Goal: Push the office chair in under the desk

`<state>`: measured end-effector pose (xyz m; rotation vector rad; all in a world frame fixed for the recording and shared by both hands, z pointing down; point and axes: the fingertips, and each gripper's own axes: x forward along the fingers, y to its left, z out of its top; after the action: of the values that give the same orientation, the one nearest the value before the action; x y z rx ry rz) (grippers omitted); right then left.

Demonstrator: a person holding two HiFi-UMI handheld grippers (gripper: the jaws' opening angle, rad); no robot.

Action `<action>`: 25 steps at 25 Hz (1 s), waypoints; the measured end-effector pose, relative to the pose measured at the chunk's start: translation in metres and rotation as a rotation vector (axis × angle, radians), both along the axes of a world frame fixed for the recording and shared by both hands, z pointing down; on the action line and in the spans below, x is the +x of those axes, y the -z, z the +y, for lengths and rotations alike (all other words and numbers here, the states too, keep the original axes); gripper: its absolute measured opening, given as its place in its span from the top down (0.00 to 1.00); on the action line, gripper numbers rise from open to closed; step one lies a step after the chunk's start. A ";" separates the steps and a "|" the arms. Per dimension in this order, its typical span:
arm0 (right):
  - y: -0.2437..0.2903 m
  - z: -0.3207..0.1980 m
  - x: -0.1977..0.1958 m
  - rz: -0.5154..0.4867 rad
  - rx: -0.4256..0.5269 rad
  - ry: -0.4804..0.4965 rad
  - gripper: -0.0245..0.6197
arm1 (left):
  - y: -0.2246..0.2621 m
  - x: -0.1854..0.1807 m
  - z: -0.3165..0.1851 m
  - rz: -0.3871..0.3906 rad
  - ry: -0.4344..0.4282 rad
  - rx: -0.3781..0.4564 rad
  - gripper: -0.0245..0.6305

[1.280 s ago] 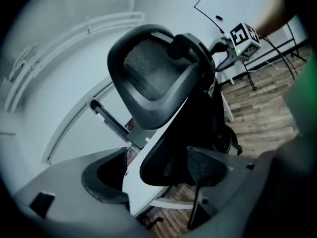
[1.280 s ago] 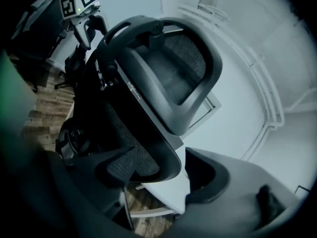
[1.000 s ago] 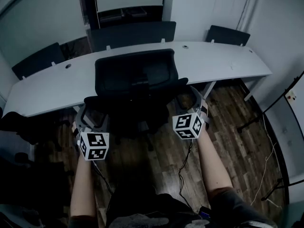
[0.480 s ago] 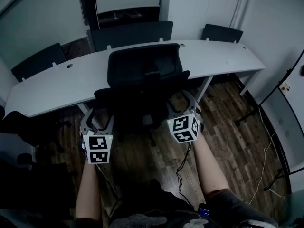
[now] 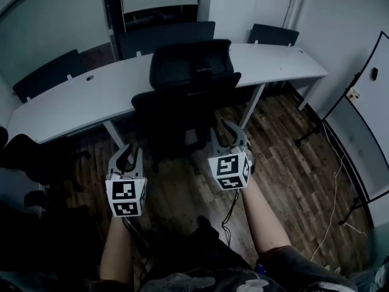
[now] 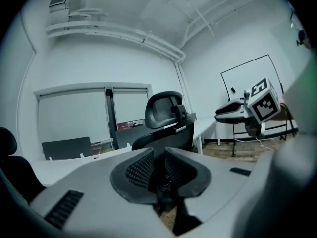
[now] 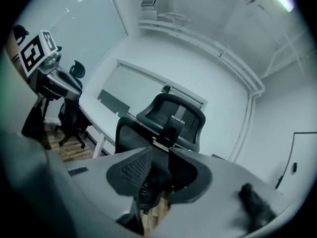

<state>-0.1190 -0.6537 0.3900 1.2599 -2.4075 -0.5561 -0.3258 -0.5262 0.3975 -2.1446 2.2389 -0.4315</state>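
Note:
The black office chair stands against the long white desk, its headrest and backrest over the desk's front edge. My left gripper hangs above the wooden floor, below and left of the chair, clear of it. My right gripper is just behind the chair's right side, not touching it. Both pairs of jaws are closing to a narrow gap with nothing between them. The left gripper view looks past the left gripper at the chair. In the right gripper view the chair rises beyond the right gripper.
Dark chairs line the desk's far side. Another black chair stands at the left. A whiteboard on a stand is at the right, with cables on the floor.
Both grippers have drawn back from the chair's sides and their jaws have narrowed. The chair now sits further in against the desk.

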 end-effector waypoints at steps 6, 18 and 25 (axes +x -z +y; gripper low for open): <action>0.015 0.073 -0.020 -0.062 0.045 0.001 0.89 | 0.007 0.009 0.063 0.029 -0.059 0.060 0.93; -0.001 0.232 -0.057 -0.081 -0.017 0.008 0.92 | 0.003 0.006 0.204 0.023 -0.141 0.049 0.94; -0.010 0.284 -0.054 -0.086 -0.074 -0.005 0.93 | -0.013 0.006 0.244 0.065 -0.165 0.008 0.94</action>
<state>-0.1729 -0.3698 0.4002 1.2825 -2.4699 -0.4151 -0.3201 -0.2826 0.4107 -2.3480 2.0670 -0.3516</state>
